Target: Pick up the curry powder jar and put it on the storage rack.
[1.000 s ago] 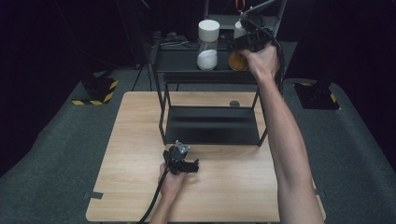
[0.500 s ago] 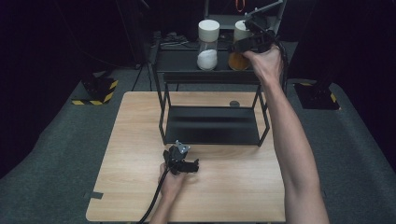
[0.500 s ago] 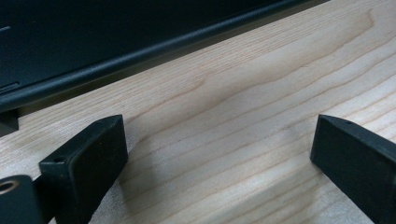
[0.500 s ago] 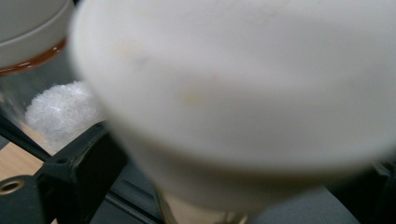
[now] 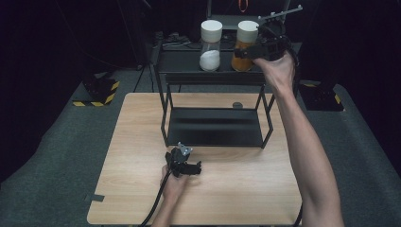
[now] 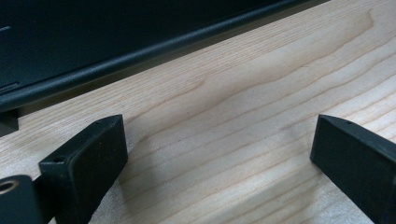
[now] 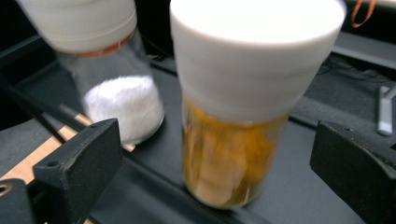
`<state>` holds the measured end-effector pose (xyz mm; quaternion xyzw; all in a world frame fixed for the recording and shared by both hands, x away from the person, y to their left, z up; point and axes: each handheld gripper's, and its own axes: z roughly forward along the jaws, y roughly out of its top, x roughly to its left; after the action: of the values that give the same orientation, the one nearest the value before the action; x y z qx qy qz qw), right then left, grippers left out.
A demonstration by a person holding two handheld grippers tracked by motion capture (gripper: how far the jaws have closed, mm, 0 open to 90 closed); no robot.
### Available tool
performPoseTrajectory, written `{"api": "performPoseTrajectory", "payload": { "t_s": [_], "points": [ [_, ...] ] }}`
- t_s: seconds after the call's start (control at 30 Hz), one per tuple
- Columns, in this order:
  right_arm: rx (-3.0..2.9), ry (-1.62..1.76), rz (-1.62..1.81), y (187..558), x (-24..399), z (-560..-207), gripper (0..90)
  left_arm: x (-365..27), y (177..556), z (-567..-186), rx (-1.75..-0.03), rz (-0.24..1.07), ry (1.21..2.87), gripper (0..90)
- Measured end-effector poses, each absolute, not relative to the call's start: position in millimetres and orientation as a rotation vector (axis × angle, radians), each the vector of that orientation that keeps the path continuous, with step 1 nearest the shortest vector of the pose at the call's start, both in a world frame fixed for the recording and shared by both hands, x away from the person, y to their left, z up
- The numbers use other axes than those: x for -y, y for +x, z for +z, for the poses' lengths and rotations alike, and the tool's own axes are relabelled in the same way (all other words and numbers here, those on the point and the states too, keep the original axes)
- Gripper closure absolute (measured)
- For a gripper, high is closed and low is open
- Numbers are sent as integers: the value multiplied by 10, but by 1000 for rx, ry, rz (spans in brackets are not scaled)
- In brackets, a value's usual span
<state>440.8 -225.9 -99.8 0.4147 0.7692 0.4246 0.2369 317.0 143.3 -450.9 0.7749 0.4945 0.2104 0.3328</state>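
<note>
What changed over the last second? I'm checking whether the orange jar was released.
The right gripper has just opened its jaws, letting go of the orange jar on the rack's top shelf, and drew back rightward. The left gripper, white jar and rack stayed put.

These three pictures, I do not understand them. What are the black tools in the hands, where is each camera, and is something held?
A person holds a two-jaw gripper in each hand. The high view looks down on a wooden table with a black two-level rack. The other two cameras ride on the grippers and look along their black jaws.

The left gripper rests low over the table in front of the rack, jaws open, holding nothing.

On the rack's top shelf stand two white-capped jars: one with white powder and one with orange contents. The right gripper is beside the orange jar. Its jaws have just been opening and stand apart on either side of that jar, not gripping it.
</note>
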Motion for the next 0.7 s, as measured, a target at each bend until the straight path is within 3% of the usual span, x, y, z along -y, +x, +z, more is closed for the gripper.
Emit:
{"api": "performPoseTrajectory", "payload": {
  "t_s": [0.7],
  "points": [
    [-2092, 1099, 1242, 4115, 2652, -1359, 18, -1441, 3175, -4507, -1291, 546, 2024, 37]
  ]
}}
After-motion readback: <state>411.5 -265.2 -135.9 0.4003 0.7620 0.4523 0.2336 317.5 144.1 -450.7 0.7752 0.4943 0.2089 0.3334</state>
